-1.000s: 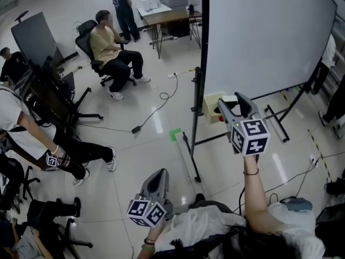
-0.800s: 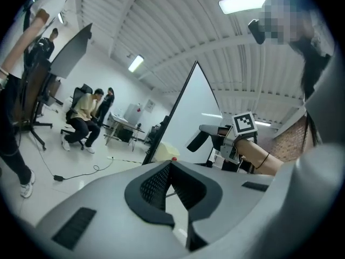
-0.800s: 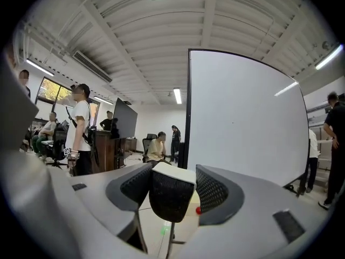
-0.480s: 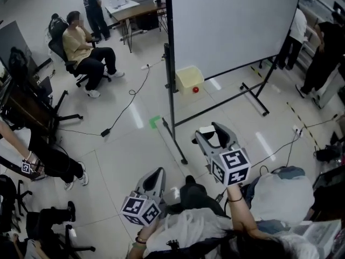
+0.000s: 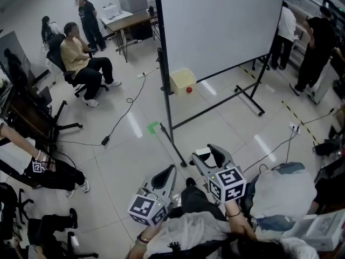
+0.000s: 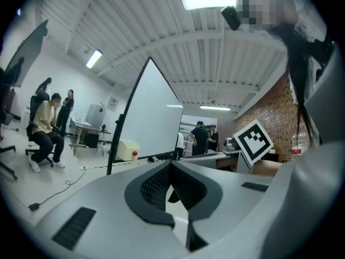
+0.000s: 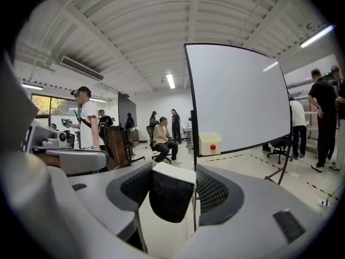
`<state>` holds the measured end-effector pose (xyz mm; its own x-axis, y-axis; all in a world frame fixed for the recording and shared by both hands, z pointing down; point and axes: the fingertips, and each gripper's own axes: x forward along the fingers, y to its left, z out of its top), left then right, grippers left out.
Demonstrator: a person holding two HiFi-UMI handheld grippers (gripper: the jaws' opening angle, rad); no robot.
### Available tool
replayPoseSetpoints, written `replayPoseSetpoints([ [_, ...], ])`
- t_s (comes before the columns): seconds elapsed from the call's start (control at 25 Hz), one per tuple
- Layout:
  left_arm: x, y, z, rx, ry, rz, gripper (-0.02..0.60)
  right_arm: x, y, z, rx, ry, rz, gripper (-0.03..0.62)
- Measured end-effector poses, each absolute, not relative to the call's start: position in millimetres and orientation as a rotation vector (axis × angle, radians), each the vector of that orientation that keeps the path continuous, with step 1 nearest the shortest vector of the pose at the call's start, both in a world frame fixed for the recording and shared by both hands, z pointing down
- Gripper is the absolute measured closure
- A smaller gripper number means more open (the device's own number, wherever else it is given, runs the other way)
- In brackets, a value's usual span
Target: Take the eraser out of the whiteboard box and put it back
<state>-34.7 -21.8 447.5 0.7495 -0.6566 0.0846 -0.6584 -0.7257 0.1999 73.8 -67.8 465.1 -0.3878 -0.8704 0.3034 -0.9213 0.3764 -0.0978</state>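
Note:
The cream whiteboard box [image 5: 182,81] with a red knob hangs low on the post of the whiteboard [image 5: 221,26]; it also shows far off as the box [image 7: 210,143] and the box [image 6: 125,149]. My right gripper [image 5: 207,155] is well short of it, shut on the eraser [image 5: 202,152], a black block with a white top. The eraser [image 7: 171,194] fills the gap in my right gripper [image 7: 173,190], held between the ribbed pads. My left gripper [image 5: 168,171] hangs lower left, and my left gripper [image 6: 171,169] has its tips together around nothing.
The whiteboard's black stand legs [image 5: 178,151] reach across the floor towards me. A cable [image 5: 126,109] trails on the tiles. A seated person [image 5: 81,63], office chairs and a desk [image 5: 126,20] are at the left; people [image 5: 315,42] stand at the right.
The right gripper with the eraser has come down and away from the box, which now lies much farther off. The left gripper has shifted a little right. The head view has drawn back.

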Motion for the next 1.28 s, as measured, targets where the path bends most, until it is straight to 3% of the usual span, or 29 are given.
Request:
replayPoseSetpoints([
  [0.12, -35.6, -8.0, 458.6, 2.765, -1.029, 0.113, 0.592, 67.9, -63.1, 465.7, 1.596, -2.441, 0.372, 0.332],
  [0.56, -57.3, -2.2, 467.7, 2.651, -1.111, 0.043, 0.592, 54.7, -55.4, 466.0, 1.571, -2.454, 0.374, 0.332],
  [1.28, -25.3, -3.0, 482.1, 2.785, -1.062, 0.226, 0.592, 86.3, -48.6, 482.4, 1.636, -2.373, 0.441, 0.332],
])
